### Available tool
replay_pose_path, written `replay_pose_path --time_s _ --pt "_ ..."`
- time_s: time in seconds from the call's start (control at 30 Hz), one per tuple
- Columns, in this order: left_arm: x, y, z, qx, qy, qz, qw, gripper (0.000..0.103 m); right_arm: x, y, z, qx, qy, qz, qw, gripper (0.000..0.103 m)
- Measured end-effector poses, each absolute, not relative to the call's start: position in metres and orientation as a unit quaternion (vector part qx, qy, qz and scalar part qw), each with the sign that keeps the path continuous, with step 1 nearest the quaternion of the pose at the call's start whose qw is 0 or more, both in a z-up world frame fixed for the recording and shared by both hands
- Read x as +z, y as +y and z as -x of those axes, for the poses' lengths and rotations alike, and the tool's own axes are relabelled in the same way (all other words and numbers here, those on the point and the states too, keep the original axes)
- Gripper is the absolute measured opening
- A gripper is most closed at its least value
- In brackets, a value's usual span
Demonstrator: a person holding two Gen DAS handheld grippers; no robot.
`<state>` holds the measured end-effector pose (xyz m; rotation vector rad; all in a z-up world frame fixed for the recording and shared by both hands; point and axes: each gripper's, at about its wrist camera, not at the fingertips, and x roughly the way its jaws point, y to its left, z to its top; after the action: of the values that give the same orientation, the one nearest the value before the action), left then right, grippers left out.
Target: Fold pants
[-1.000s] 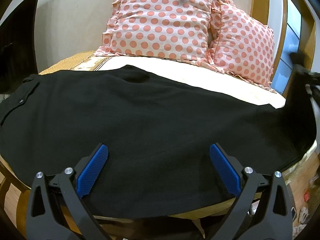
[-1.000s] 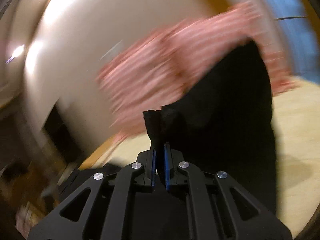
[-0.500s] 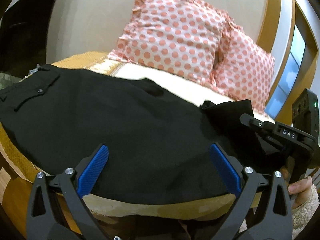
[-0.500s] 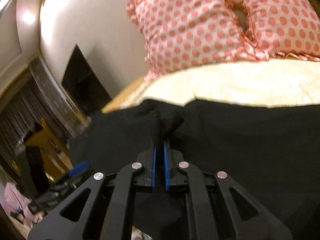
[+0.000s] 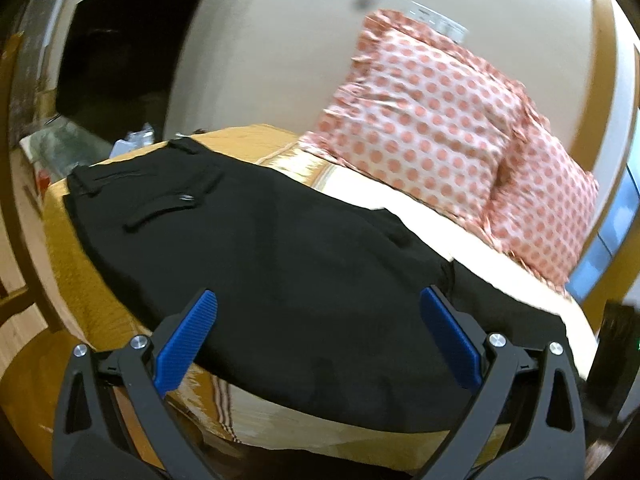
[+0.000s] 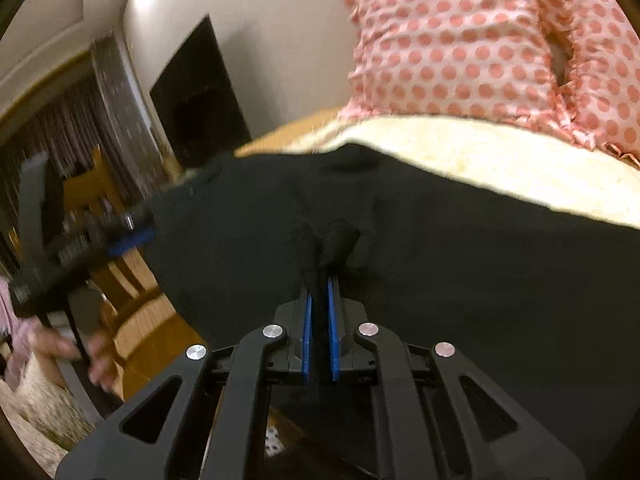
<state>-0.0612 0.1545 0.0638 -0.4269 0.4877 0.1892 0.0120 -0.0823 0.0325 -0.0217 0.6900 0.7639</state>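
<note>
Left wrist view shows the black fabric pants (image 5: 280,256) spread flat across the bed with the yellow-gold cover (image 5: 68,264), lying ahead of and between the jaws of the left gripper (image 5: 318,328), which stand wide apart and grasp nothing. Its blue ribbed pads (image 5: 188,336) hang just over the near edge of the cloth. Beyond the pants, to the right, two pink polka-dot ruffled pillows (image 5: 424,120) lean against the cream wall (image 5: 276,52); a dark screen (image 5: 120,64) is on the left.

From the right wrist view, the right gripper (image 6: 319,280) points downward at the pants (image 6: 440,264), its jaws clenched on a bunched fold of the black cloth, having just eased open slightly with fabric between them. Left of these jaws, blurred, the left gripper (image 6: 120,236) reaches toward the pants' edge, a hand (image 6: 76,352) beneath it.
</note>
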Motion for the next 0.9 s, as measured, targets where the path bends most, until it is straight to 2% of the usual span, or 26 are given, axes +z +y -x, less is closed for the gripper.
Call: replay_pose_path --time_s 0.03,0.07,0.1,0.13,0.3,0.5,0.57,0.7,0.9 --pt "0.064 0.158 0.063 0.098 0.237 0.21 0.943 0.101 0.031 -0.08 -0.008 0.367 0.33 0.024 0.87 0.014" --pt "0.066 0.161 0.065 0.107 0.234 0.208 0.944 0.101 0.031 -0.078 -0.003 0.376 0.327 0.038 0.866 0.026" --pt "0.067 0.164 0.067 0.114 0.232 0.207 0.944 0.101 0.032 -0.077 0.004 0.391 0.323 0.046 0.861 0.043" --pt "0.068 0.169 0.068 0.122 0.228 0.207 0.944 0.101 0.034 -0.077 0.007 0.404 0.316 0.047 0.857 0.047" --pt "0.074 0.189 0.079 0.15 0.209 0.232 0.938 0.101 0.06 -0.091 0.005 0.384 0.259 0.015 0.886 0.047" --pt "0.071 0.212 0.09 0.193 0.206 0.256 0.925 0.101 0.028 -0.071 -0.018 0.332 0.338 0.063 0.878 0.047" --pt "0.067 0.226 0.093 0.211 0.21 0.273 0.915 0.101 0.028 -0.068 -0.004 0.329 0.305 0.097 0.888 0.046" --pt "0.053 0.254 0.102 0.218 0.21 0.329 0.894 0.101 0.028 -0.08 -0.008 0.351 0.322 0.065 0.877 0.046" --pt "0.033 0.279 0.093 0.194 0.235 0.391 0.868 0.1 0.027 -0.081 0.0 0.364 0.313 0.087 0.873 0.047"
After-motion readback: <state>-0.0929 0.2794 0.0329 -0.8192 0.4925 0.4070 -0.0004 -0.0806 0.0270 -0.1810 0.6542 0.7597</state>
